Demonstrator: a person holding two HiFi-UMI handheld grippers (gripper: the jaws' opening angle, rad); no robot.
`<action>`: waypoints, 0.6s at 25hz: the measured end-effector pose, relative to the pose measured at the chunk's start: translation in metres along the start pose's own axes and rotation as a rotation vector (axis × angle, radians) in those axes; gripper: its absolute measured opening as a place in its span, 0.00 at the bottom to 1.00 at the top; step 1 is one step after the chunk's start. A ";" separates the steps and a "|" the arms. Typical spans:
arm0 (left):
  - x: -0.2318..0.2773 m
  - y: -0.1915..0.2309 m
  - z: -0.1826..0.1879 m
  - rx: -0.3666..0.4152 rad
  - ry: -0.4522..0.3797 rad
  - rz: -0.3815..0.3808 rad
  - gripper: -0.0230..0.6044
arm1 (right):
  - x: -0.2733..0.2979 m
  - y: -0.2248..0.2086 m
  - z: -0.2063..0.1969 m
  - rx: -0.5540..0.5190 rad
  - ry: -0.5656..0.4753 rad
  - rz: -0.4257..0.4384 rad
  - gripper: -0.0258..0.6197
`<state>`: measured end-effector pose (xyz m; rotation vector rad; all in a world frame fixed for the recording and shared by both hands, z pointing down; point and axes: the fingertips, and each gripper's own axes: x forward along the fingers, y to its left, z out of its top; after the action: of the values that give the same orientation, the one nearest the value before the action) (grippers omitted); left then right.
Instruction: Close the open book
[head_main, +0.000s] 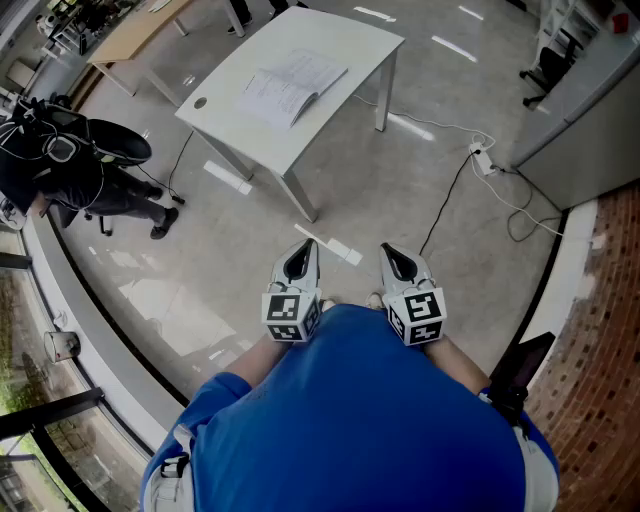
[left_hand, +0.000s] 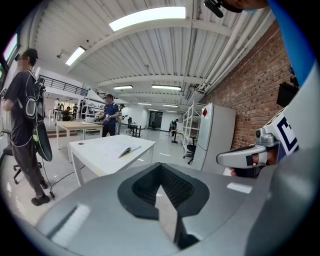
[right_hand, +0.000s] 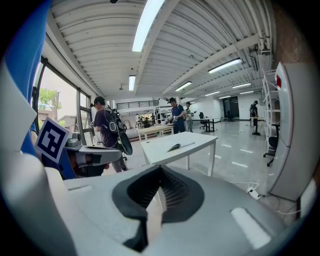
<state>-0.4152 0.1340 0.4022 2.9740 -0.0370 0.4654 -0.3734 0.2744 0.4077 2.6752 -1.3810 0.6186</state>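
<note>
Your left gripper and right gripper: jaws together, nothing between them. Open book lies flat on white table, well ahead of you. Page print too small to read.

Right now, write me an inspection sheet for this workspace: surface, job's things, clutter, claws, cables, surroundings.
Surface: white table, standing on the grey floor some way ahead.
Job's things: book, lying open on the white table.
Clutter: nothing seen on the white table besides the book.
Claws: left claw and right claw are both shut and empty, held close to the person's body, well short of the white table.
Cables: power strip on the floor; a black cable runs from it across the floor.
Surroundings: person in dark clothes at left; wooden table beyond; brick wall at right.
</note>
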 end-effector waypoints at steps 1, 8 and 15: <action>0.004 -0.004 0.001 0.006 -0.003 0.000 0.05 | -0.001 -0.005 0.001 0.001 -0.002 0.001 0.04; 0.028 -0.029 0.006 0.039 -0.022 0.007 0.05 | -0.009 -0.041 0.006 -0.002 -0.021 0.011 0.04; 0.052 -0.060 0.009 0.046 -0.036 0.011 0.05 | -0.019 -0.079 -0.002 0.008 -0.019 0.011 0.04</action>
<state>-0.3601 0.1923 0.4020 3.0290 -0.0465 0.4199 -0.3209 0.3367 0.4122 2.6885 -1.4016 0.6017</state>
